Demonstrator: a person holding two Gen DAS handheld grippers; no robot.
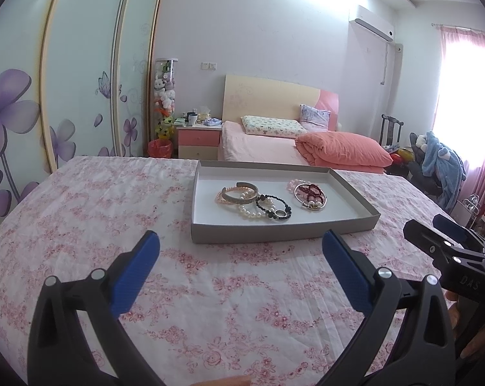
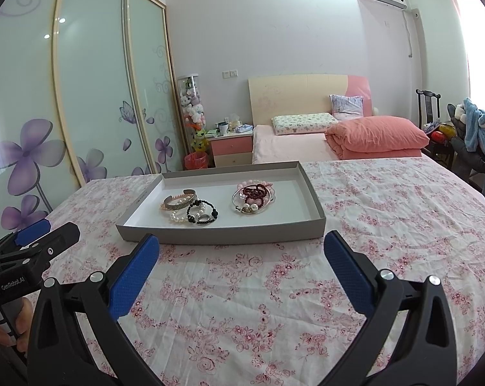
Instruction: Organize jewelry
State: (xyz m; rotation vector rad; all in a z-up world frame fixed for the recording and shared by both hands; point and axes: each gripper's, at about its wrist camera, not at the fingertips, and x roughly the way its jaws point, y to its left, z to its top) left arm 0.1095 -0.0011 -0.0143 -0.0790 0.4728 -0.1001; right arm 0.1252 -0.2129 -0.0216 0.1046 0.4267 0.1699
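A shallow grey tray (image 1: pixel 274 234) with a white floor sits on a surface (image 1: pixel 113 199) draped in a pink-flowered cloth, and all the jewelry lies inside it in two small heaps.

In the left wrist view, the left claw (image 1: pixel 240 273) hangs low over the cloth with its blue-padded fingers (image 1: pixel 136 276) spread wide and nothing between them. The tray stands ahead of the fingertips and a little to the right of centre, its near wall just beyond them but apart from them. The left heap holds a grey metal cuff (image 1: pixel 239 191), a peach bead bracelet under it, a pearl bracelet (image 1: pixel 252 214) and a black bead bracelet (image 1: pixel 273 209); these overlap one another. The right heap, set apart from the first on the tray floor, is a silver bangle (image 1: pixel 310 197) with dark red beads (image 1: pixel 310 190) and pale pink beads tangled across it.

In the right wrist view, the right claw (image 2: pixel 242 273) is likewise wide open and empty, held above the cloth. The tray (image 2: pixel 223 233) lies ahead and to the left, its near wall just past the left fingertip. The silver bangle (image 2: pixel 253 201) heap is the nearer one to this claw's centre line; the cuff (image 2: pixel 179 201) heap lies farther left.

Each claw shows at the edge of the other's view, side by side.
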